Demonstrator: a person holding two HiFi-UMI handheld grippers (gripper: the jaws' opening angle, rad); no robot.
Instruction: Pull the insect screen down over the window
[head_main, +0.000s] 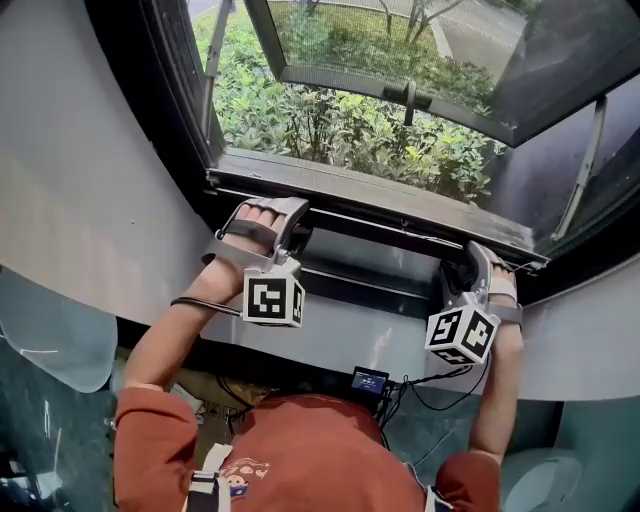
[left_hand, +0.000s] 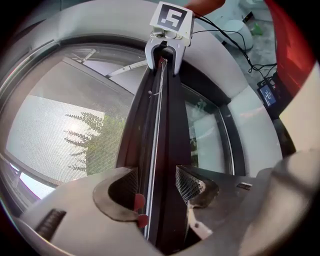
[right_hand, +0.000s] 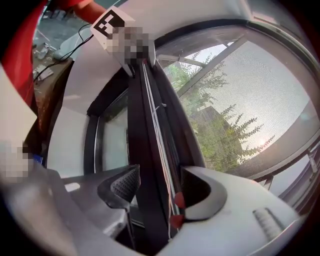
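Note:
The insect screen's dark bottom bar (head_main: 380, 205) runs across the window opening, a little above the sill. My left gripper (head_main: 289, 222) is clamped on its left part and my right gripper (head_main: 468, 262) on its right end. In the left gripper view the bar (left_hand: 162, 125) passes between the jaws of the left gripper (left_hand: 156, 192), which press on both of its sides. The right gripper view shows the same hold: the bar (right_hand: 147, 130) sits pinched in the right gripper (right_hand: 156, 192). Fine mesh (left_hand: 50, 130) (right_hand: 250, 100) stretches beside the bar.
Beyond the screen an outward-opening sash with a handle (head_main: 408, 98) stands open over green shrubs (head_main: 340, 125). Metal stays (head_main: 585, 165) flank the frame. Grey curved wall (head_main: 90, 200) surrounds the window. Cables and a small device (head_main: 368, 380) hang near the person's red shirt.

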